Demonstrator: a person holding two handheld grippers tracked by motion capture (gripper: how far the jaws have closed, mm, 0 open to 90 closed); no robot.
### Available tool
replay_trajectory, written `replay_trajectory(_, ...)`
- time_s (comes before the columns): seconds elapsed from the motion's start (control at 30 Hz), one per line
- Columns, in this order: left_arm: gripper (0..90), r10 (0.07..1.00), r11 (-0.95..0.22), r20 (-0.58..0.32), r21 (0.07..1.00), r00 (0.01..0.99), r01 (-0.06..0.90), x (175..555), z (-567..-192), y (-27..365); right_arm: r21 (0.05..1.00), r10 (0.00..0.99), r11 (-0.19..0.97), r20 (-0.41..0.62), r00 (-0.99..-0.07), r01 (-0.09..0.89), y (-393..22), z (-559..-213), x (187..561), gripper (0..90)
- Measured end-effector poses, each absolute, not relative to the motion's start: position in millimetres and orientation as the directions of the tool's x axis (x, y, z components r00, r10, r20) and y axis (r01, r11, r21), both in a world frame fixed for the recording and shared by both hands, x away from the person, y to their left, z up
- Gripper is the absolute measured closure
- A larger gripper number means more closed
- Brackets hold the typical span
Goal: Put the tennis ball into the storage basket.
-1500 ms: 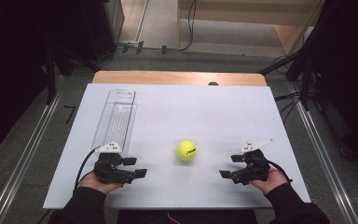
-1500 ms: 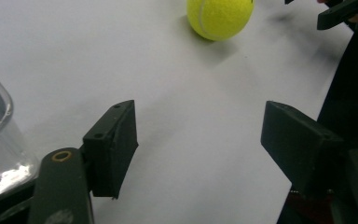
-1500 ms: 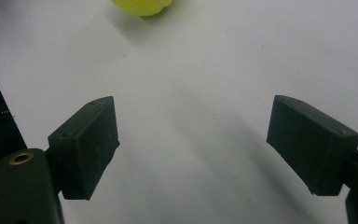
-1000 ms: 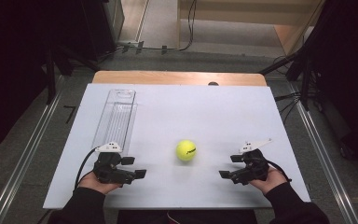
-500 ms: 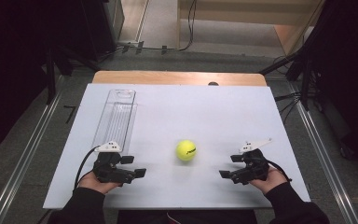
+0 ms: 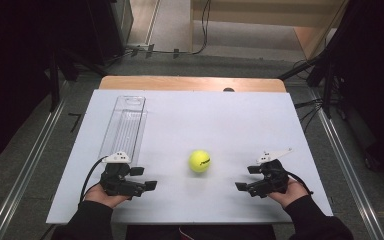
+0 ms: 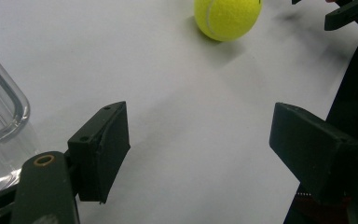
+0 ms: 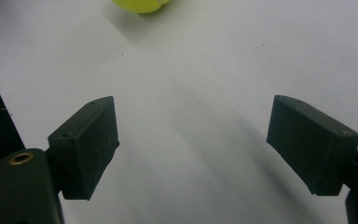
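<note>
Tennis ball [image 6: 199,161] at my 12 o'clock, between left gripper [image 6: 139,179] and right gripper [image 6: 246,178], both spread, empty, apart from it

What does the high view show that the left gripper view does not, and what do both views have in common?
The high view alone gives the whole clear plastic container, both hands, the wooden table edge and the floor. The left gripper view alone gives a close look at the left gripper, its jaws apart with nothing between them. Both share the tennis ball, the white table surface and part of the right gripper.
</note>
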State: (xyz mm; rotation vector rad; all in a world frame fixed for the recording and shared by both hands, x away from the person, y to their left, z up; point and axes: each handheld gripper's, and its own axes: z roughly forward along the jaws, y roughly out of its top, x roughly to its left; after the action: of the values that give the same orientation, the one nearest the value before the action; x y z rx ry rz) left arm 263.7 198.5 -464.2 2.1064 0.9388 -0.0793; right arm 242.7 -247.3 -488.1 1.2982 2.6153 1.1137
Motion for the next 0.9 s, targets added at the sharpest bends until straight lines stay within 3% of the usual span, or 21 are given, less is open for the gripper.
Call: replay_trajectory(0.9, 21.3, 0.568, -0.405, -0.354, 0.665, 0.743, 0.627, 269, -456, 180, 0.605, 0.718, 0.39, 0.273, -0.641, 0.694, -254, -488, 237, 14.6)
